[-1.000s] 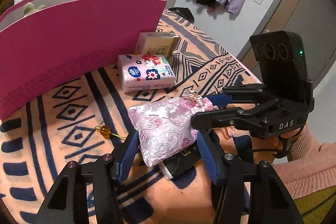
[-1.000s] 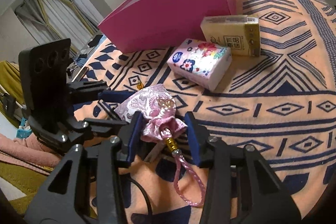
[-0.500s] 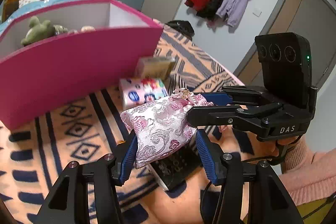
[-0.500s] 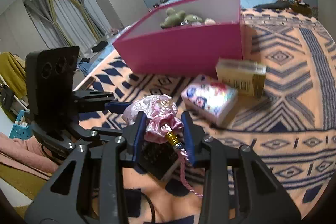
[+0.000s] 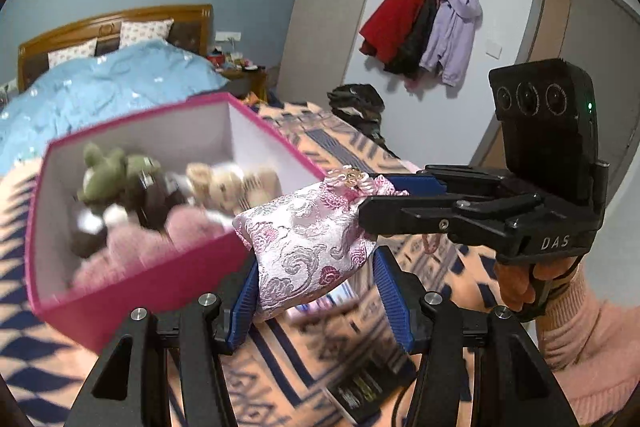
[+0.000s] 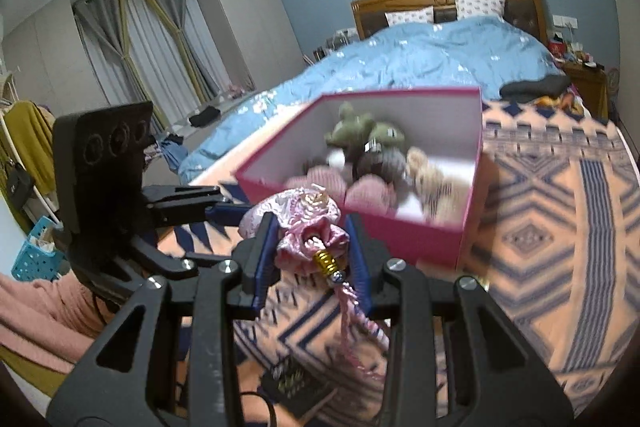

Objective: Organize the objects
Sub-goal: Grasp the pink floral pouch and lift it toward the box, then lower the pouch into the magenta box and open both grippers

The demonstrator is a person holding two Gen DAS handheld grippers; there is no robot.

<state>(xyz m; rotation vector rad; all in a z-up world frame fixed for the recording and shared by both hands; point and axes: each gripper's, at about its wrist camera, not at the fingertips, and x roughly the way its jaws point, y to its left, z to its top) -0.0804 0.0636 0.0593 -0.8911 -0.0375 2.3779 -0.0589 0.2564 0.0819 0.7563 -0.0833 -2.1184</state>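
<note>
Both grippers hold a pink brocade drawstring pouch in the air, just in front of an open pink box. My left gripper is shut on the pouch's lower body. My right gripper is shut on its gathered neck, with the gold bead and tassel cord hanging down. The right gripper also shows in the left wrist view. The box holds several plush toys.
The patterned orange and navy blanket covers the surface below. A black flat device lies on it under the grippers. A bed with a blue duvet stands behind the box. Coats hang on the far wall.
Both grippers have lifted the pouch well off the blanket and up toward the box. The box's inside and its toys have come into view; the tissue packs have dropped out of sight.
</note>
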